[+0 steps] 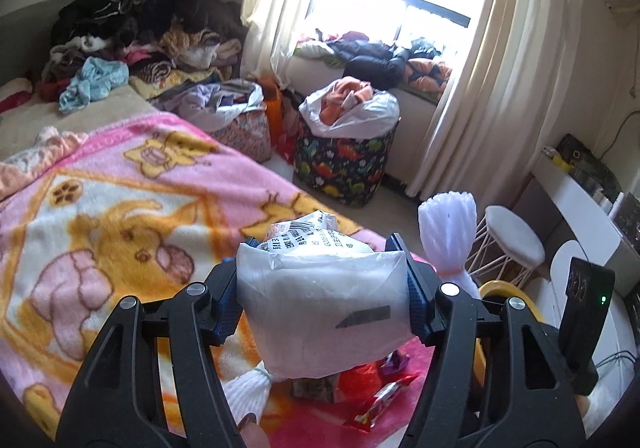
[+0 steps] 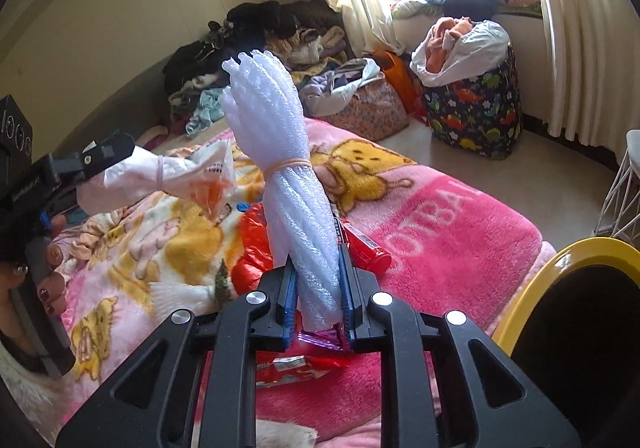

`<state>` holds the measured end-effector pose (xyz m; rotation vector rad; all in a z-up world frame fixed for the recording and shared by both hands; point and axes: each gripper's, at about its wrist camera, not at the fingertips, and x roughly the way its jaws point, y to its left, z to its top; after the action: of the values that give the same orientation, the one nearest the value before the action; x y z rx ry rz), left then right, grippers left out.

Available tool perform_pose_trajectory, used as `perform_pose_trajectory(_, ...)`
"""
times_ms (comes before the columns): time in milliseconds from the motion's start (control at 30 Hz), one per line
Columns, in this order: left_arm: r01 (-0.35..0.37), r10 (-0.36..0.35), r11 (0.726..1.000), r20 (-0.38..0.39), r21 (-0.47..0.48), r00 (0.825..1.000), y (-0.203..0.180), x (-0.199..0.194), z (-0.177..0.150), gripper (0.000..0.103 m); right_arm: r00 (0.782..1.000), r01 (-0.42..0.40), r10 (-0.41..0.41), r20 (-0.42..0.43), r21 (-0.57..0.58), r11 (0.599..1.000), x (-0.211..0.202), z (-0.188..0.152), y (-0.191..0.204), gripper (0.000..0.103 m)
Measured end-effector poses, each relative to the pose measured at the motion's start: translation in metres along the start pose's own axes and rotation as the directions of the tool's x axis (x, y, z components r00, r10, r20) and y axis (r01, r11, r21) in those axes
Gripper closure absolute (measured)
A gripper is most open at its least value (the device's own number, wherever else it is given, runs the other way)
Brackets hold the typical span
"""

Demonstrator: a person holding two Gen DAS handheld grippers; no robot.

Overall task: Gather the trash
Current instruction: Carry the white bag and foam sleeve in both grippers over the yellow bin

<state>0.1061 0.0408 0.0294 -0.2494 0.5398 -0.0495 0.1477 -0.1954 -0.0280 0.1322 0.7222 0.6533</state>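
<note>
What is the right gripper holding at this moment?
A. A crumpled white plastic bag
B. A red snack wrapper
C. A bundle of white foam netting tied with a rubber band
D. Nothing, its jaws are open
C. In the right wrist view the right gripper is shut on the bundle of white foam netting, which stands upright between its fingers; the white plastic bag is in the left gripper instead.

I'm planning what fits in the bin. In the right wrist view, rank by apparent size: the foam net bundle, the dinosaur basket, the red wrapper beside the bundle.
1. Foam net bundle, though nearness inflates it.
2. Dinosaur basket, farther away, so likely larger in reality.
3. Red wrapper.
</note>
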Motion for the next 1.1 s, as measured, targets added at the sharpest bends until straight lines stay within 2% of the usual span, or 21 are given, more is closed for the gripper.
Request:
perform_pose_trajectory(500,0.105,-0.106,0.992,0.002,0.069,0.994,-0.049,-0.006,-0.009,0.047,0.996,0.044,-0.048,0.078,0.052,0.998,-0.053,-0.009,-0.015,0.085)
perform_pose_trajectory(1100,0.199,-0.195,0.969,-0.045,0.146,0.98,-0.1,-0.002,-0.028,0.047,0.986,0.098,-0.117,0.12,0.15,0.984,-0.096,-0.028,-0.044,0.085)
